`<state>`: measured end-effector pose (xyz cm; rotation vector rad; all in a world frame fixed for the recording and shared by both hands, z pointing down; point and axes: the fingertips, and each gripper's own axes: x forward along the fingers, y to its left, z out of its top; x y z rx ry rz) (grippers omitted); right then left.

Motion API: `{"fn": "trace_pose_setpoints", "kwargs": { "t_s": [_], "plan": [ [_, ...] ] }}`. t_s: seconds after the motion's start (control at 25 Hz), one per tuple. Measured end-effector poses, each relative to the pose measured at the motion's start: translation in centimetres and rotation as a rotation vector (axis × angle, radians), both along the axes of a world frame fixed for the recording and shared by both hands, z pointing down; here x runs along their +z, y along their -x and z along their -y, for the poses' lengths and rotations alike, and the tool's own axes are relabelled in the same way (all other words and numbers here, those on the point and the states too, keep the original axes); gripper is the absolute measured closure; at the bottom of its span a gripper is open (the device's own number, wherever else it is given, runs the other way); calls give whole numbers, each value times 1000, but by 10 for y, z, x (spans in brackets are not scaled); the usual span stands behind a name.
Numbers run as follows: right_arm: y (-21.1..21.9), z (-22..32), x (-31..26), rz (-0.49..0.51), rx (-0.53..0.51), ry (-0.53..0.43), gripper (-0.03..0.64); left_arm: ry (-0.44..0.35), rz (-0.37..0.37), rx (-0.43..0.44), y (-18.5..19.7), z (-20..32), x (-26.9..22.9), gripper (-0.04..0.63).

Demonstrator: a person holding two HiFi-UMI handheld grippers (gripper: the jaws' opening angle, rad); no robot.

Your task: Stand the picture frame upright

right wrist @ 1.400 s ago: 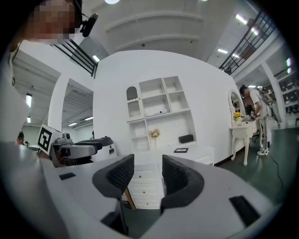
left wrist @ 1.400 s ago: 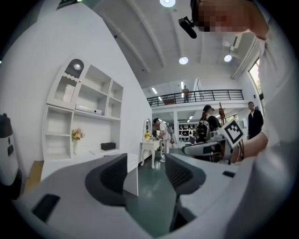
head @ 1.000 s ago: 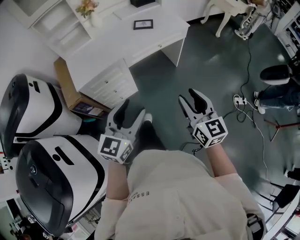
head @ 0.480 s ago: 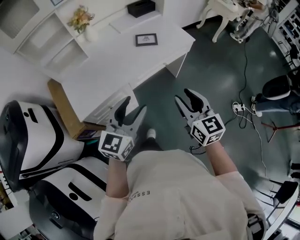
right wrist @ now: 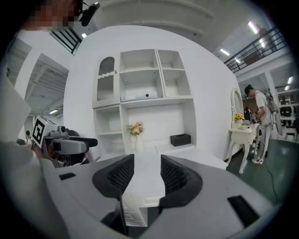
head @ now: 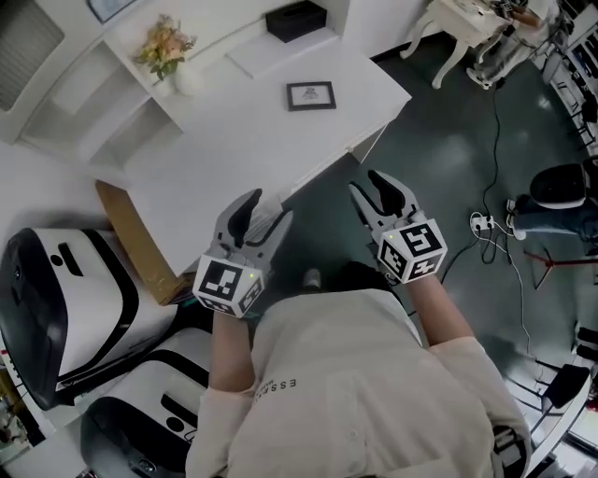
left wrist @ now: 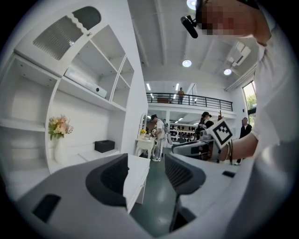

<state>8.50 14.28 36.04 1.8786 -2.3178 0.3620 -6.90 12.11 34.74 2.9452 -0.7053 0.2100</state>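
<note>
- Far left: the sheet of cardboard (head: 135,243) leans against the end of the desk (head: 234,140). It is out of your working lane and has no part in this job.
- Back left of the desk: the flowers (head: 163,49) stand on the low shelf step, well apart from the frame. They are tucked back there, so the open desktop stays free.
- Left gripper (head: 264,213): you hold it over the near edge of the desk with the jaws apart and nothing between them. Its own view shows only the desk corner and the floor through the gap. It reads as carried at the ready, not yet committed.
- Picture frame (head: 311,95): it lies flat and face up on the desktop, toward the far right corner, beyond both grippers and touching neither. Flat is why it needs you; the task has not yet started on it.
- Black box (head: 295,19): it sits on the raised ledge behind the frame, near it but apart.
- Right gripper (head: 372,187): you hold it over the floor just off the desk's front edge, with the jaws wide and empty. It points at the desk, probably lined up to reach in for a frame edge.
- Judgement: you need to step closer, since the frame is out of reach from here.
</note>
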Motion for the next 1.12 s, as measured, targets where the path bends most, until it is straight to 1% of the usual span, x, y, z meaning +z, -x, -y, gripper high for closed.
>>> {"fn": "trace_pose_setpoints", "kwargs": {
  "t_s": [0.2,0.28,0.4,0.68,0.92,1.12],
  "plan": [
    [-17,49,12,-1,-27,18,436,5,13,-32,-12,40,10,362],
    [-27,70,17,-8,-35,28,436,6,13,-42,-20,56,13,364],
    [-45,103,27,-7,-45,54,436,0,32,-62,-36,81,17,362],
    [-95,182,45,-9,-118,126,436,24,32,-157,-83,153,25,362],
    [-133,240,63,-12,-191,155,436,16,13,-262,-119,206,27,364],
    [-150,280,102,-28,-255,244,436,13,35,-340,-136,233,45,364]
  ]
}}
